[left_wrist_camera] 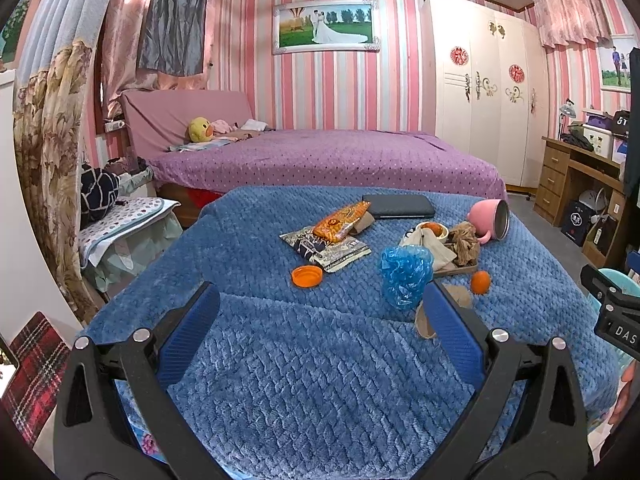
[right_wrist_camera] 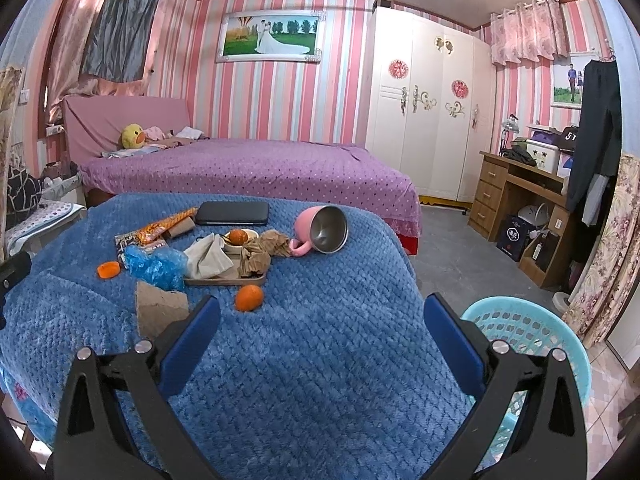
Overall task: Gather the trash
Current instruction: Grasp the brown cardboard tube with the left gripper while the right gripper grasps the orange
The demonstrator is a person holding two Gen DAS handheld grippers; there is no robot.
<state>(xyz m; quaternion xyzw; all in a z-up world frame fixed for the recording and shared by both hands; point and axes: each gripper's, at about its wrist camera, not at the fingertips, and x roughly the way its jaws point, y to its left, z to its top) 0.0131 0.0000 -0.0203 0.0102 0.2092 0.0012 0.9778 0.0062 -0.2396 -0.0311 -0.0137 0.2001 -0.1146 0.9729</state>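
While both grippers, left gripper (left_wrist_camera: 320, 312), right gripper (right_wrist_camera: 320, 320), gape empty, orange wrapper (left_wrist_camera: 342, 222) long axis angling far-right, teal basket (right_wrist_camera: 532, 332) showing whole only in right view.

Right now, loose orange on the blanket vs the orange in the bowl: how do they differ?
The loose orange lies bare on the blue blanket, in front of the wooden tray; the bowl orange sits in a small white bowl on that tray. The loose orange shows whole; the bowl orange is partly hidden. Both are small, round, orange.
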